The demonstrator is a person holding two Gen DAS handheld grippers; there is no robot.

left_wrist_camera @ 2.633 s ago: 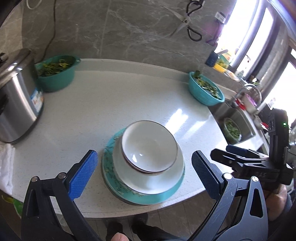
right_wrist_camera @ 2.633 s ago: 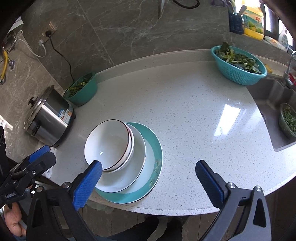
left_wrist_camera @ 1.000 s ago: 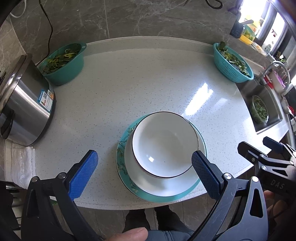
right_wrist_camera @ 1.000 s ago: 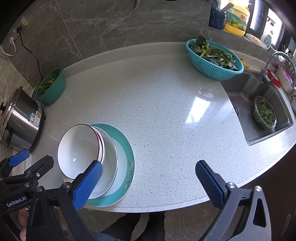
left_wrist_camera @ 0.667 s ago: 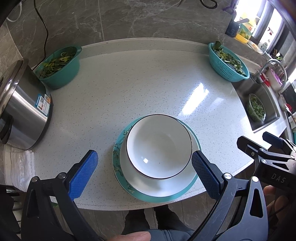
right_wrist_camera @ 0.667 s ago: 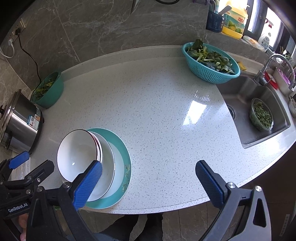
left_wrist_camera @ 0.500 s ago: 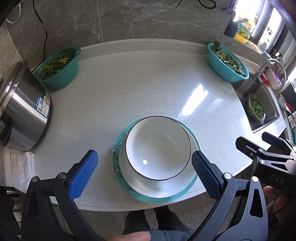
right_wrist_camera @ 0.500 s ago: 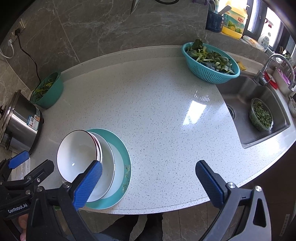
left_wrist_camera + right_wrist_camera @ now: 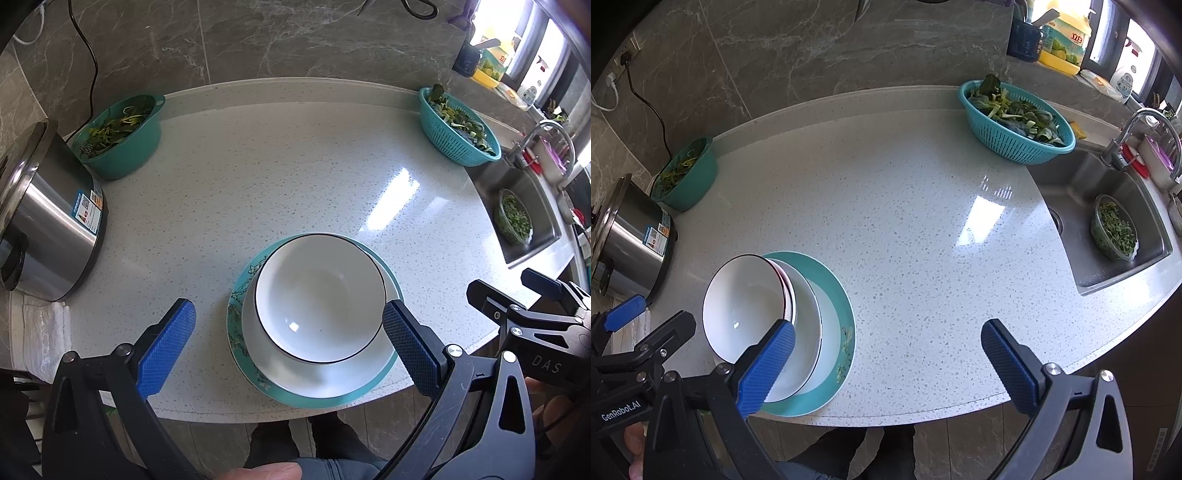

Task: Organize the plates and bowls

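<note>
Steel cooker (image 9: 48,218), teal colander (image 9: 1015,123) — greens, sink (image 9: 1108,229)

Open countertop (image 9: 295,177) between rice cooker (image 9: 48,229) and sink (image 9: 1108,236).

White bowl (image 9: 320,297) with a dark rim, on a white plate (image 9: 325,380), on a teal plate (image 9: 242,291) with a floral pattern; speckled white counter (image 9: 280,177); blue gripper pads (image 9: 166,345).

Bright daylight from window (image 9: 546,48) at right, blown out. Glare patch on countertop (image 9: 982,218). Sharp focus; strong fisheye curvature, dark vignetted corners.
</note>
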